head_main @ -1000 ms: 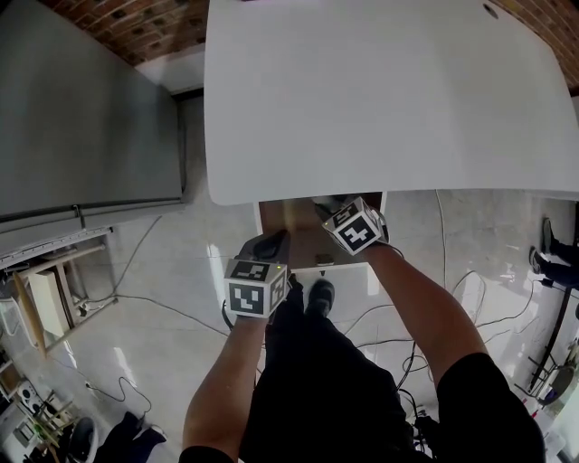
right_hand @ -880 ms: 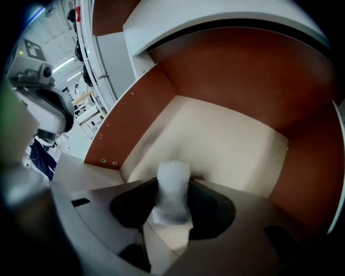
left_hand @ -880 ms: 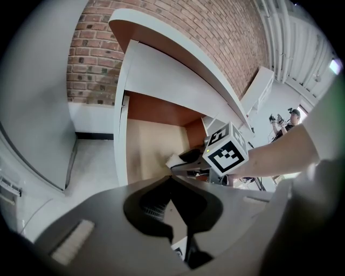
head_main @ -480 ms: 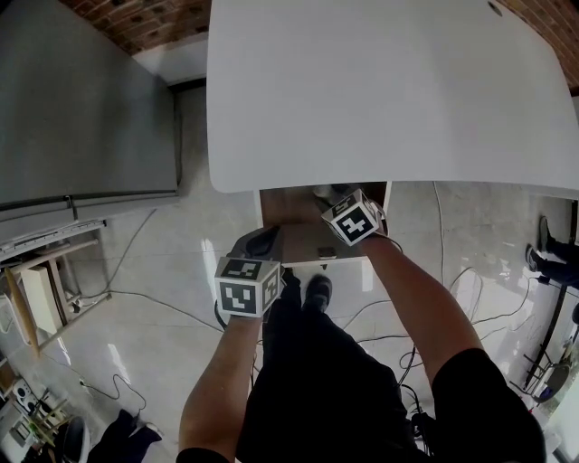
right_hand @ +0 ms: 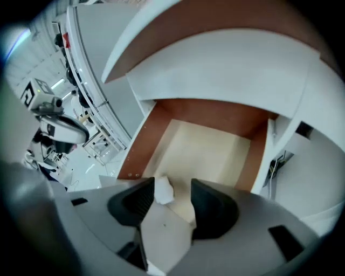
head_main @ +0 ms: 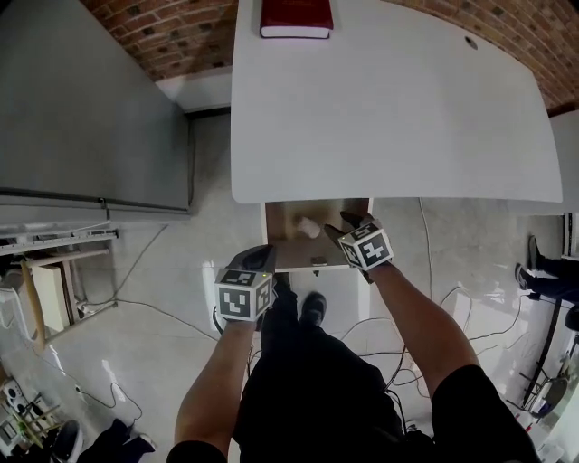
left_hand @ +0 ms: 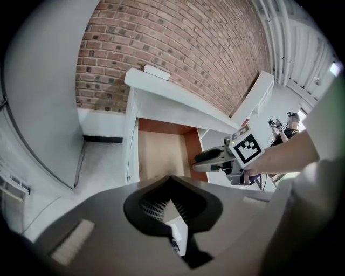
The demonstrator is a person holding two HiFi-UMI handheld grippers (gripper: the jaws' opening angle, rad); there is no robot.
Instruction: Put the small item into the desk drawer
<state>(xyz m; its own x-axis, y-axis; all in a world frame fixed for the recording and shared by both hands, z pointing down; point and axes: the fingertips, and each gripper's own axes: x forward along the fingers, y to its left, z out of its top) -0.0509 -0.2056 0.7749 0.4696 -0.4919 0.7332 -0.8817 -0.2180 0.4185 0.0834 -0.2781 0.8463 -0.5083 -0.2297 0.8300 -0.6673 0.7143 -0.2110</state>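
The small item (head_main: 308,227) is a crumpled white lump lying on the pale floor of the open desk drawer (head_main: 288,254). My right gripper (head_main: 341,226) reaches into the drawer just right of it. In the right gripper view its jaws (right_hand: 173,194) are opening; the white lump (right_hand: 163,190) sits between them close to the left finger, and the pads do not press on it. My left gripper (head_main: 260,260) hangs at the drawer's front left corner, shut and empty (left_hand: 171,186). The left gripper view shows the drawer (left_hand: 160,153) and the right gripper (left_hand: 203,161).
The white desk top (head_main: 389,108) overhangs the back of the drawer. A red book (head_main: 296,18) lies at its far edge. A grey cabinet (head_main: 90,108) stands to the left. Cables (head_main: 145,303) run over the tiled floor. The person's shoes (head_main: 312,307) are below the drawer.
The right gripper's jaws have spread and the white item now shows on the drawer floor beside them. The head view has tilted, bringing the red book into sight. The left gripper stays put.
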